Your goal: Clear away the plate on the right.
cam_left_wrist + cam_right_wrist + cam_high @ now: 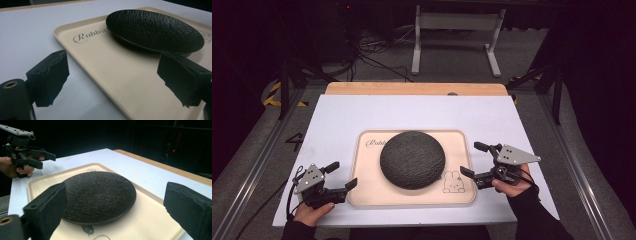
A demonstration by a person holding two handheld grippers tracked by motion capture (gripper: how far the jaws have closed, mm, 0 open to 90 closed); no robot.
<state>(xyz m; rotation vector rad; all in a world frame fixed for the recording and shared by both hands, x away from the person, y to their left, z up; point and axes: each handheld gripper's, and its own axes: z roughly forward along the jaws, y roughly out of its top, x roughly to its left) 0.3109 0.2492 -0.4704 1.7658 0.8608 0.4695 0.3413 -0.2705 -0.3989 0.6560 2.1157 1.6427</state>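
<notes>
A dark, rough-textured round plate [412, 159] lies in the middle of a beige tray [367, 192] printed with a rabbit drawing [454, 182]. My left gripper [343, 175] stands open at the tray's near left corner, one jaw over the tray rim and one over the table. In the left gripper view the plate [155, 31] sits ahead on the tray [112, 72], with nothing between the jaws of the left gripper [115, 62]. My right gripper [470, 159] is open just off the tray's right edge. Its own view faces the plate [100, 195] and the left gripper [47, 161] beyond.
The tray rests on a white table cover [337, 120] with a wooden strip [412, 88] along the far edge. Beyond the table, a white stand [457, 30] and loose cables [372, 55] are on the floor. Bare white surface surrounds the tray.
</notes>
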